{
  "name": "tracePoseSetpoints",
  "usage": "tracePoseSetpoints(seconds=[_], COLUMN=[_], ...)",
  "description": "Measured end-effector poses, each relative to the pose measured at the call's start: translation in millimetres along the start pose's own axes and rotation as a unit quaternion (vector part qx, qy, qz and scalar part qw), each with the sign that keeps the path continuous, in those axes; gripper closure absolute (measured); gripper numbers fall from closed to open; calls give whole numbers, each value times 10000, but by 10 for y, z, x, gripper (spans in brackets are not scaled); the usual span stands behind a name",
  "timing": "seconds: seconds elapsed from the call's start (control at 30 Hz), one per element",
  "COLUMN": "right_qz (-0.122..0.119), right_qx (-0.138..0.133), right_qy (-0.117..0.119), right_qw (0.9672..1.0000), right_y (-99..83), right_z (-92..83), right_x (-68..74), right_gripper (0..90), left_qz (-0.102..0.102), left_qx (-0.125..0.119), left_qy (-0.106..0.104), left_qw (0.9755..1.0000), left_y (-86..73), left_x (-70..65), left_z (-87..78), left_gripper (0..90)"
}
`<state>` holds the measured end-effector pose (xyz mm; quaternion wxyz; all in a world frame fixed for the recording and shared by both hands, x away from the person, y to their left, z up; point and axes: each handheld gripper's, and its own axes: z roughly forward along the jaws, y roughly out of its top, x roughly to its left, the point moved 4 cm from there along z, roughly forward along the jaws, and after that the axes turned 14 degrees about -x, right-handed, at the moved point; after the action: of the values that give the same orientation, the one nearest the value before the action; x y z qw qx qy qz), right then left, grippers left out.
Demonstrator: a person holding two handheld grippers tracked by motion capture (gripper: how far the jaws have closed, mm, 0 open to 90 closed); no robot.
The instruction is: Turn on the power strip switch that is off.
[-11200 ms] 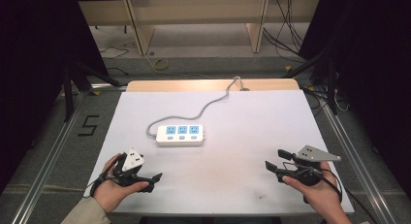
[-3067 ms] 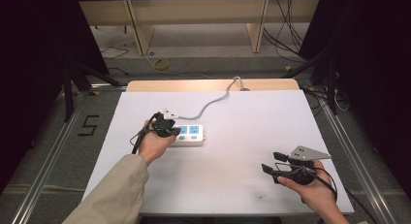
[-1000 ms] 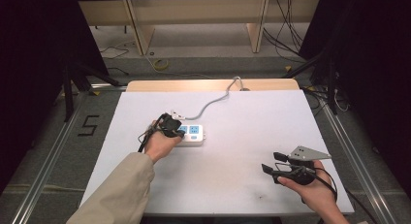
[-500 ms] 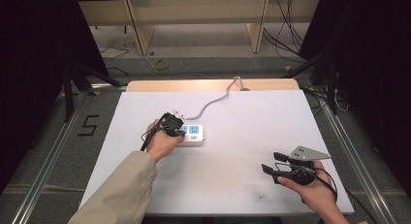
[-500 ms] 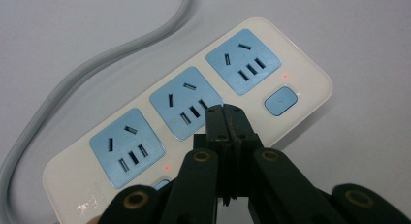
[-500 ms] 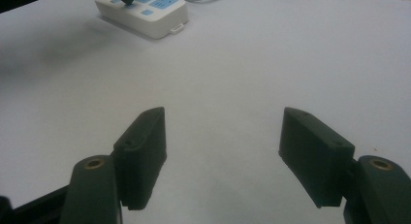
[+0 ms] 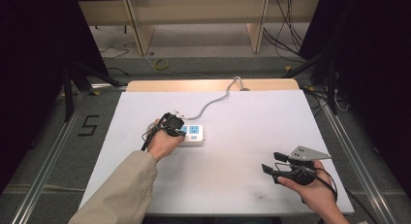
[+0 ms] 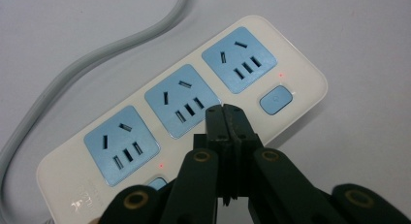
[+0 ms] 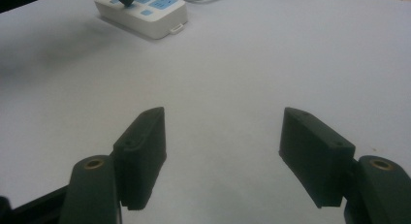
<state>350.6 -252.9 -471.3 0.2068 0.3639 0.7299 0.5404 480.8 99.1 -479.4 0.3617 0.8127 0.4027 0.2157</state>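
A white power strip (image 7: 195, 135) with three blue sockets lies left of the middle of the white table top (image 7: 252, 117). My left gripper (image 7: 172, 123) is shut and points down onto it. In the left gripper view the closed tips (image 8: 225, 111) sit at the edge of the middle socket (image 8: 181, 100), over the spot of its switch. The blue switch (image 8: 276, 98) of the end socket shows, and two small red lights glow. My right gripper (image 7: 270, 162) rests open near the front right, with nothing between its pads (image 9: 145, 151). The strip (image 9: 145, 13) lies far ahead of it.
The strip's grey cable (image 7: 213, 103) runs back over the table's far edge. Behind the table stand wooden shelf legs (image 7: 138, 30) and loose cables on the floor. Metal rails (image 7: 358, 161) flank both sides of the table.
Long before, my left gripper rested at the front left; it has moved to the power strip. Over the last second both hands have kept still.
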Motion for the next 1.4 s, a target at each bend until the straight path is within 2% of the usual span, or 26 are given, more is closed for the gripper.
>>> tracePoseSetpoints(seconds=[0.27, 0.37, 1.4], right_qz=[4, 9, 29], right_qx=[-6, -18, -7], right_qy=[-3, -2, 12], right_qw=[10000, 10000, 10000], right_y=[1, 2, 0], right_z=[-3, -2, 1], right_x=[2, 4, 12], right_gripper=[338, 338, 336], left_qz=[-69, -3, -12], left_qx=[36, 70, 196], left_qy=[22, 33, 107], left_qw=[10000, 10000, 9998], left_y=[2, 0, 18], left_x=[6, 1, -14], left_z=[-4, -3, 22], left_gripper=[900, 900, 900])
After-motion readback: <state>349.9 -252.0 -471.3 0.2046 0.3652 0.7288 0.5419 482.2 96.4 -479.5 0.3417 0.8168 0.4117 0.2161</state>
